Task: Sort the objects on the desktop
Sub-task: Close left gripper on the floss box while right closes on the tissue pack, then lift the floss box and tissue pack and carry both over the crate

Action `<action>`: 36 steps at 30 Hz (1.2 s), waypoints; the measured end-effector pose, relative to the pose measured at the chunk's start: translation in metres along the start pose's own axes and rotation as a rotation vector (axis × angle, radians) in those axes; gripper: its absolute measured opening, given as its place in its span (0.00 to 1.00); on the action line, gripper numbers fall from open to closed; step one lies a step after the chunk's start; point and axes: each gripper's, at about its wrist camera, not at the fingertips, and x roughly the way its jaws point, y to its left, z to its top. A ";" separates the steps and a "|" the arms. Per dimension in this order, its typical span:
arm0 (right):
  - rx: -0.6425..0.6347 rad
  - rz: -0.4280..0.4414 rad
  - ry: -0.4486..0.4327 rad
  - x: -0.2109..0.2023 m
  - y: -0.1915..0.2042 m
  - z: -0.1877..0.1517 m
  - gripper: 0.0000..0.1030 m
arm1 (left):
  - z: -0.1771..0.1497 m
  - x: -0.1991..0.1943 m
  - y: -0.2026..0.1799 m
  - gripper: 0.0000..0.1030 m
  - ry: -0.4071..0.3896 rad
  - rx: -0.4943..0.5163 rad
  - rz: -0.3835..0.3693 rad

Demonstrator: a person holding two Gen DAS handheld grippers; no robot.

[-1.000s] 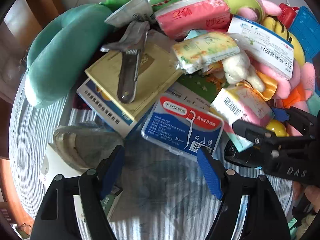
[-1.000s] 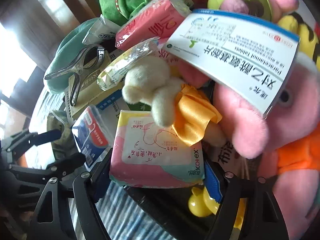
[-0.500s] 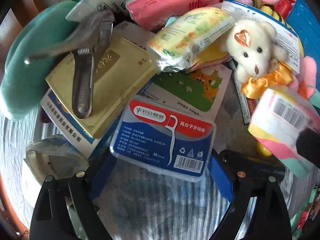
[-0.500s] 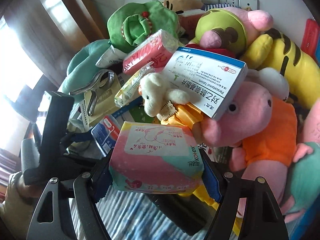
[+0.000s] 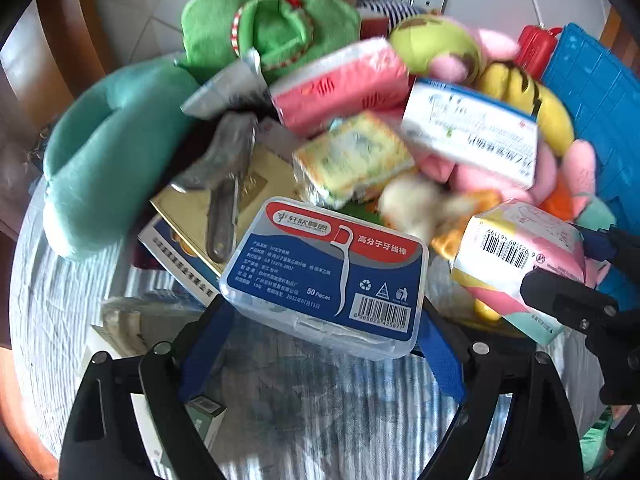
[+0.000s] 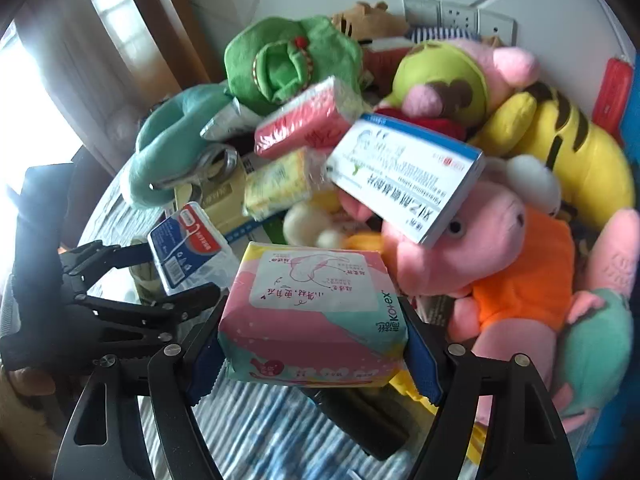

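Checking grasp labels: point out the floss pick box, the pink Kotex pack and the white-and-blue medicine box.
floss pick box (image 5: 326, 276), left wrist view, blue label.
pink Kotex pack (image 6: 312, 316), right wrist view, top face.
white-and-blue medicine box (image 6: 404, 176), right wrist view, printed face.

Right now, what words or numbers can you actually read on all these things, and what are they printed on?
"50 Pieces", on the floss pick box in the left gripper.
"Kotex", on the pink pad pack in the right gripper.
White medicine box: print too blurred to read.
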 end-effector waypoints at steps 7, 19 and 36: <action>0.005 -0.060 -0.099 -0.051 0.003 0.005 0.75 | 0.017 -0.059 -0.001 0.87 -0.111 0.041 -0.022; 0.013 -0.185 -0.259 -0.133 0.010 0.009 0.75 | 0.033 -0.128 -0.030 0.87 -0.228 0.125 -0.061; 0.058 -0.371 -0.439 -0.252 -0.014 -0.016 0.75 | 0.046 -0.197 -0.118 0.87 -0.372 0.281 -0.179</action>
